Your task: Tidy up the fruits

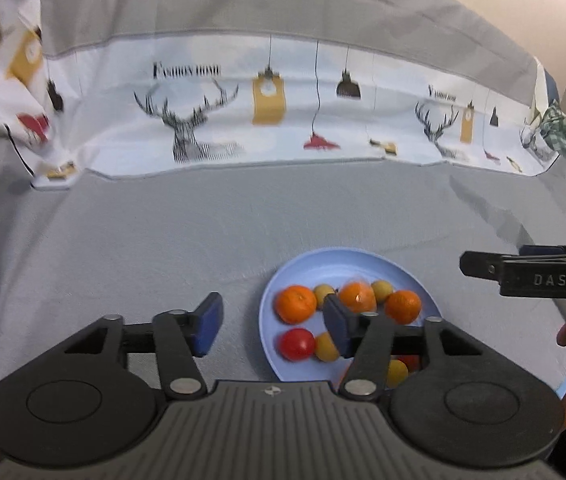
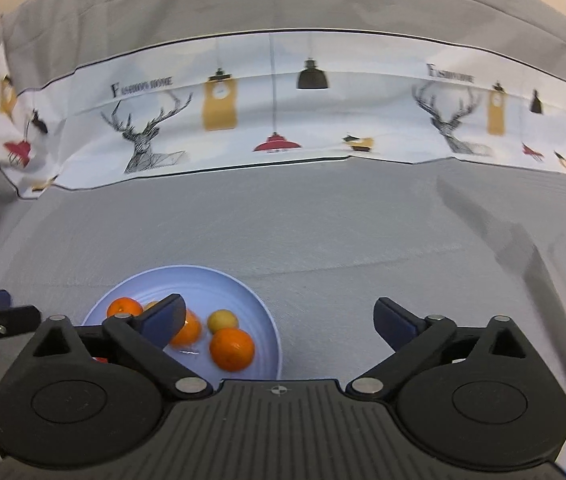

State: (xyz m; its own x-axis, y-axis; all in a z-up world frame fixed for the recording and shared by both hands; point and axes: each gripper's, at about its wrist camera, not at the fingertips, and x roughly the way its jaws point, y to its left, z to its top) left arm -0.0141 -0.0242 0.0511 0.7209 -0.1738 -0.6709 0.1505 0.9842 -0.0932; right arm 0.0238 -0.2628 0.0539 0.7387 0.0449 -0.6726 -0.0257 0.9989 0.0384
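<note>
Both my left gripper (image 1: 275, 326) and right gripper (image 2: 279, 320) gape wide, empty; the oranges (image 2: 231, 349) probably roll, so I'd pinch across their middles.

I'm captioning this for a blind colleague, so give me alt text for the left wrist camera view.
A pale blue plate on a grey cloth holds oranges, small yellow fruits and a red tomato. The open left gripper sits at its left edge, empty. The right gripper enters from the right, before a deer-and-lamp print backdrop.
</note>
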